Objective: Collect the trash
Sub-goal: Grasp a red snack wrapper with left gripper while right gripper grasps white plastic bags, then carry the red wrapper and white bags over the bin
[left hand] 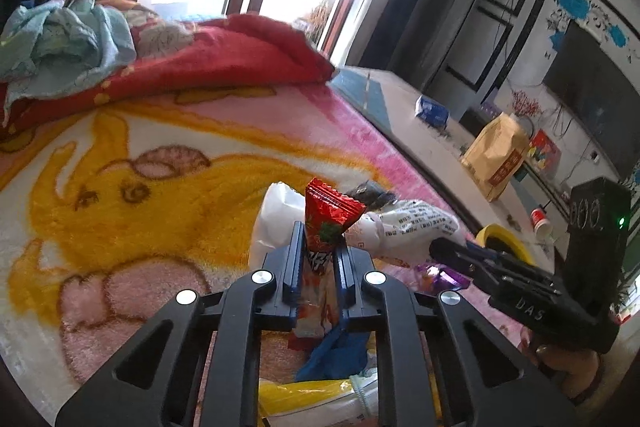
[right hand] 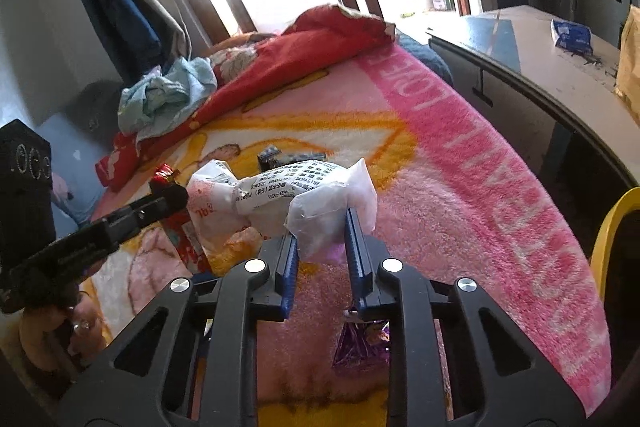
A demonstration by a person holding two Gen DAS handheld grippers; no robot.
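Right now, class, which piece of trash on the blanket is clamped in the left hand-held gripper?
The red foil snack wrapper stands upright between the left hand-held gripper; the white printed plastic bag sits in the right one.

I read "DAS" in pale letters on the black body of the right gripper (left hand: 448,251). On the pink blanket (right hand: 480,187), white capitals run along its border, legible only in part. The white wrapper (right hand: 304,187) lying on that blanket carries small print too fine to read.

Red snack wrapper (left hand: 326,227) upright, pinched; white printed wrapper (right hand: 304,195) crumpled on pink blanket, end pinched.
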